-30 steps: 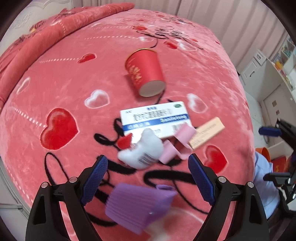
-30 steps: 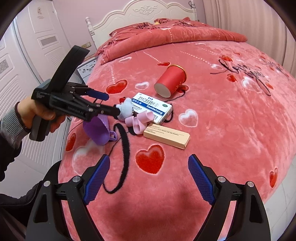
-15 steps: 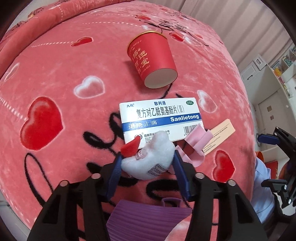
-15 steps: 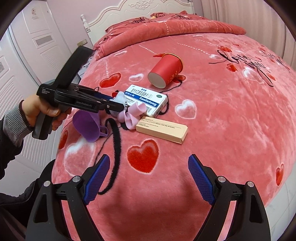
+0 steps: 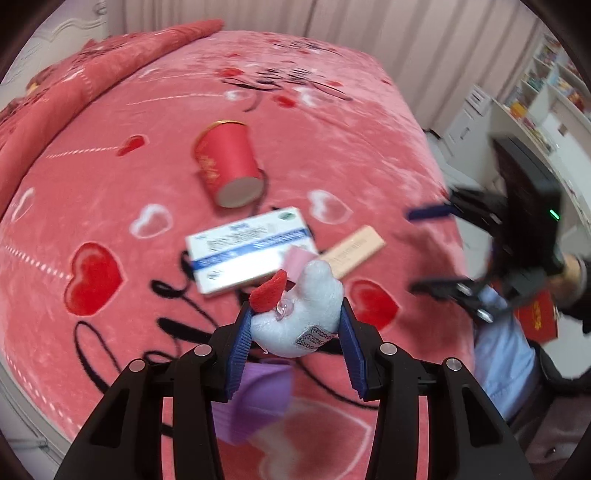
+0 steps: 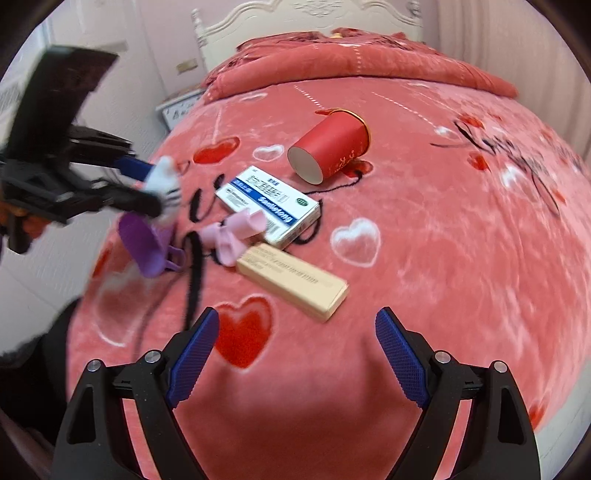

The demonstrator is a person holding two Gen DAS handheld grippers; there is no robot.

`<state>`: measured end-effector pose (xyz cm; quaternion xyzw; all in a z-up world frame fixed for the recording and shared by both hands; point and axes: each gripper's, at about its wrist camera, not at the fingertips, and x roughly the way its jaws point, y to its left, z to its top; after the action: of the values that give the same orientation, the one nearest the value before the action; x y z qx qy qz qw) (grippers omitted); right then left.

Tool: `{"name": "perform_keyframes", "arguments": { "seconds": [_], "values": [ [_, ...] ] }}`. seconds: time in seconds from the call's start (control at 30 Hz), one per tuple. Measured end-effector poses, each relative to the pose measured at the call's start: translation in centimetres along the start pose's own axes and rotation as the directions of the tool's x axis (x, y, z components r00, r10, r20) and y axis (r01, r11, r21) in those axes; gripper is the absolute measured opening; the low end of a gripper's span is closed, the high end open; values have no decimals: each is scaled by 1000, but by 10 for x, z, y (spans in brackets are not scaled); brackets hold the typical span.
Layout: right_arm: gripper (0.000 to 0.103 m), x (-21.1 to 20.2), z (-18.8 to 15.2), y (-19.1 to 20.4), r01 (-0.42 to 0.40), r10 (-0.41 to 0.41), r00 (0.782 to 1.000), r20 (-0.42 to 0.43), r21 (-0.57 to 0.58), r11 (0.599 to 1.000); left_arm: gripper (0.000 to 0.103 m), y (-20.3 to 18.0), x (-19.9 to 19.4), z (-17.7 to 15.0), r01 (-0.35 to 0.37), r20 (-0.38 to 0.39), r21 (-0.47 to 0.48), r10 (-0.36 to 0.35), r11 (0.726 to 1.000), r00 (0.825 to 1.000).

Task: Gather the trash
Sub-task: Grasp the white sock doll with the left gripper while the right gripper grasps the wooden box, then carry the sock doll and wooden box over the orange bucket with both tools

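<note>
My left gripper [image 5: 295, 325] is shut on a small white plush toy [image 5: 299, 314] with a red bow and holds it above the bed; it also shows in the right wrist view [image 6: 164, 184]. On the red blanket lie a red paper cup [image 5: 229, 168] on its side, a white and blue medicine box [image 5: 251, 249], a tan box [image 5: 352, 249], a pink ribbon [image 6: 236, 232] and a purple cup [image 6: 144, 242]. My right gripper [image 6: 295, 350] is open and empty, just short of the tan box [image 6: 291, 280].
The bed's red heart blanket [image 6: 443, 221] fills both views. A white headboard [image 6: 306, 14] and folded quilt stand at the far end. A white cabinet and shelves [image 5: 517, 103] stand beside the bed. A red object [image 5: 537, 317] sits low by the person.
My left gripper closed on the white plush toy and lifted it off the blanket, away from the pink ribbon. My right gripper moved closer to the tan box, still open.
</note>
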<state>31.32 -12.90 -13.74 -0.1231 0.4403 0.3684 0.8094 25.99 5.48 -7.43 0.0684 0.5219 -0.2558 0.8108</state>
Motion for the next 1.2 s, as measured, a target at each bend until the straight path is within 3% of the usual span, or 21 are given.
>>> {"name": "perform_keyframes", "arguments": {
  "seconds": [0.27,0.4,0.5,0.6,0.9,1.2],
  "values": [
    [85,46,18,-14,-26,19,998,-58,-127,992,47,-16,27,-1,49,-44,15,-48,999,998],
    [63,58,20,-9,-70,55,995,-85,-183,981,47,-14,34,-1,59,-51,11,-58,998,997],
    [50,62,19,-2,-55,31,995,-99,-240,969,47,-13,39,-3,62,-56,4,-61,998,997],
    [32,57,18,-2,-66,47,995,-93,-218,974,47,-16,42,-4,71,-61,5,-70,997,996],
    [28,19,0,13,-64,54,997,-59,-193,979,47,-23,33,-16,66,-51,-14,-67,998,996],
    [28,-43,-34,36,-39,37,999,-16,-122,992,47,-62,9,-30,58,-30,33,-57,998,998]
  ]
}}
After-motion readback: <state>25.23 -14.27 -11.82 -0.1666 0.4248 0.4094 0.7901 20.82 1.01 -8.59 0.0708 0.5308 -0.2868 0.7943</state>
